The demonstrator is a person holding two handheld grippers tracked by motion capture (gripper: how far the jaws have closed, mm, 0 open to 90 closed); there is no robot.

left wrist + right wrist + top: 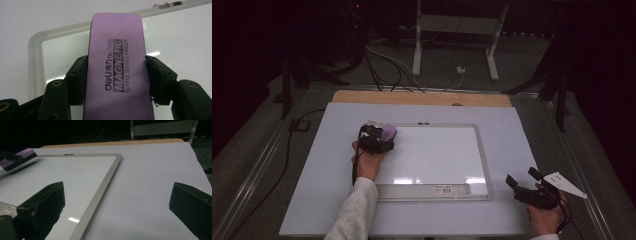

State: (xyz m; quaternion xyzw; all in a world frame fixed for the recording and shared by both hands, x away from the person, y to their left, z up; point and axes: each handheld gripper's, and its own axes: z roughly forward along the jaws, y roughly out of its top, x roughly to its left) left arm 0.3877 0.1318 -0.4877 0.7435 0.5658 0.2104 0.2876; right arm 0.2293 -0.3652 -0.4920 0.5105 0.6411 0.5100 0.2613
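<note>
A purple magnetic whiteboard eraser (117, 67) sits clamped between the black jaws of my left gripper (115, 75); its printed top faces the camera. In the high view that left gripper (377, 137) and the eraser (388, 132) hover over the top left corner of a silver-framed whiteboard (432, 150). The board's surface looks blank and glossy. My right gripper (524, 181) rests off the board's lower right corner, jaws spread wide with nothing between them. In the right gripper view the eraser (18, 158) shows far left above the whiteboard (62, 177).
The whiteboard lies on a pale table sheet (312, 165) with a wooden edge (422, 98) at the back. A label strip (447, 189) runs along the board's near rail. Cables and a stand's legs (452, 45) lie on the floor beyond the table.
</note>
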